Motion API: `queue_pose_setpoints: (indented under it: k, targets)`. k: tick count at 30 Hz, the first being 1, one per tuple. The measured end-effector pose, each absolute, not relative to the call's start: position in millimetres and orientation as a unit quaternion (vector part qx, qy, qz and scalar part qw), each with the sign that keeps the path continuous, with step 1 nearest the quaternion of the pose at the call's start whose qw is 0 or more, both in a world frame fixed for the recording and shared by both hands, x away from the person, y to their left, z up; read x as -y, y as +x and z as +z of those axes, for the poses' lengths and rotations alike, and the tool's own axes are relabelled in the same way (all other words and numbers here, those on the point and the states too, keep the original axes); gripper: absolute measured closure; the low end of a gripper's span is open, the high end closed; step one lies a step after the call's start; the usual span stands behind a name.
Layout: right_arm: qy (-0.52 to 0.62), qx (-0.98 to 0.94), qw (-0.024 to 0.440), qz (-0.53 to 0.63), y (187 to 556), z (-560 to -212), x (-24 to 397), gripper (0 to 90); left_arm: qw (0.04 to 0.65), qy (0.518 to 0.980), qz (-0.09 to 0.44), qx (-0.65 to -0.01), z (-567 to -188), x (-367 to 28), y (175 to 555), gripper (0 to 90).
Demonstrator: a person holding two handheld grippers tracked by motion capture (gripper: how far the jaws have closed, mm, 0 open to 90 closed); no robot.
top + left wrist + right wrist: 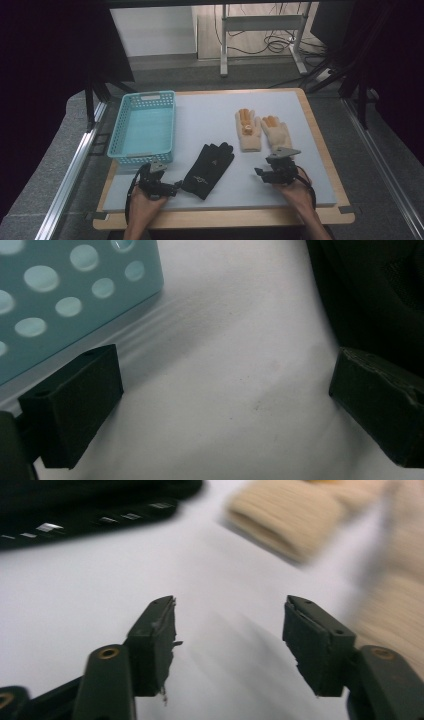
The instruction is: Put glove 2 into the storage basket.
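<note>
Gloves lay on the pale surface (210, 112), and the nearest to the jaws was the black glove (209, 170), flat with its fingers pointing away from the person and its cuff end just beside the left gripper (170, 189). In the left gripper view that glove (370, 295) filled the far corner beyond one jaw, touching or nearly touching it; I could not tell which. Those jaws stood wide apart with only bare surface (225, 365) between them, holding nothing. Beyond the other jaw rose the perforated wall of the turquoise basket (60, 300), which in the high view sat just ahead of the left gripper, its rim (149, 95) unobstructed. The right gripper (260, 172) sat well apart from the black glove, on its far side, with the two beige gloves (260, 131) just ahead of it, lying side by side, orange patches on their fingers. In the right gripper view, its jaws (230, 630) stood clearly parted and gripped nothing, white surface showing between them. One beige glove's ribbed cuff (285, 520) lay ahead of the gap, blurred, another beige stretch ran close beside one jaw, and the black glove's edge (90, 510) crossed the frame ahead of the other jaw.
</note>
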State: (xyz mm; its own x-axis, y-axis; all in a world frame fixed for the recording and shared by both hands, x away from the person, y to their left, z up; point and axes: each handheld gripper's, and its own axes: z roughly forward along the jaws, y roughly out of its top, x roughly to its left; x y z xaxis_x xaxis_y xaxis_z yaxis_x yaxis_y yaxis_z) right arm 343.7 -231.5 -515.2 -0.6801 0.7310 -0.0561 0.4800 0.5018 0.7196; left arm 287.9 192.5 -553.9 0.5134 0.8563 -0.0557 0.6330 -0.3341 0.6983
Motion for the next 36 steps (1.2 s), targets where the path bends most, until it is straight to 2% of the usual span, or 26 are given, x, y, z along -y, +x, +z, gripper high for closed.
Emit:
queue_pose_setpoints:
  k: [7, 18, 25, 36]
  targets:
    - [0.396, -0.829, 0.191, 0.346, 347.1, -521.9, 263.2, 30.3, 0.344, 0.799, 0.161, -0.466, -553.3, -194.1, 287.6, 2.0]
    - [0.398, -0.823, 0.199, 0.352, 346.2, -530.2, 265.8, 26.2, 0.337, 0.804, 0.162, -0.462, -550.0, -203.6, 281.8, 4.9]
    - [0.398, -0.823, 0.200, 0.352, 346.0, -530.5, 265.8, 26.0, 0.381, 0.788, 0.146, -0.462, -538.3, -211.4, 275.1, 6.6]
    - [0.399, -0.822, 0.201, 0.352, 345.9, -530.6, 265.8, 25.4, 0.382, 0.809, 0.113, -0.432, -505.1, -163.3, 282.3, 1.9]
